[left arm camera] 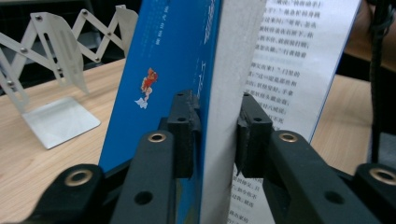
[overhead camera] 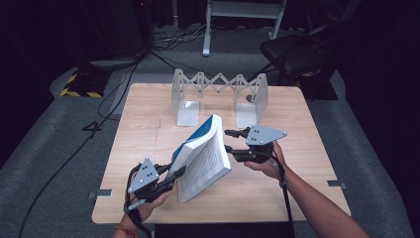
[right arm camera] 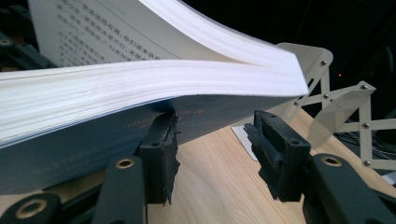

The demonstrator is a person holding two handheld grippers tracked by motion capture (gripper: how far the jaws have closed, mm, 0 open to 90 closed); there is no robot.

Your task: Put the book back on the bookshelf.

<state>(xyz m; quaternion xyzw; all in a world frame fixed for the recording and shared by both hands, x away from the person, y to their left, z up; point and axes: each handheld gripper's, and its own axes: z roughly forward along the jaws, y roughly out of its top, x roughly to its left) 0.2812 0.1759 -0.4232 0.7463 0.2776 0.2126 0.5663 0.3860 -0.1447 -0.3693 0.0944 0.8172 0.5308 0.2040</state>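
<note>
The book (overhead camera: 200,158), one blue paperback, is held tilted above the desk (overhead camera: 148,124), its lower end near the desk's front edge and its long axis rising away from the person toward the folding metal bookend rack (overhead camera: 220,96) at the back. The left tongs (overhead camera: 168,179) are clenched on it: in the left gripper view one pad presses the blue cover and the other the printed page, with the page block between them (left arm camera: 224,93). The right tongs (overhead camera: 229,141) sit at the book's upper right corner, released; in the right gripper view the jaws stand apart under the book (right arm camera: 154,88), with bare desk between them, and one pad lies close under the dark cover, though contact cannot be told. The book lies to the left of the right tongs and is carried by the left hand alone, which is the nearer one. There are two tongs, one book, and one rack with two end plates.
</note>
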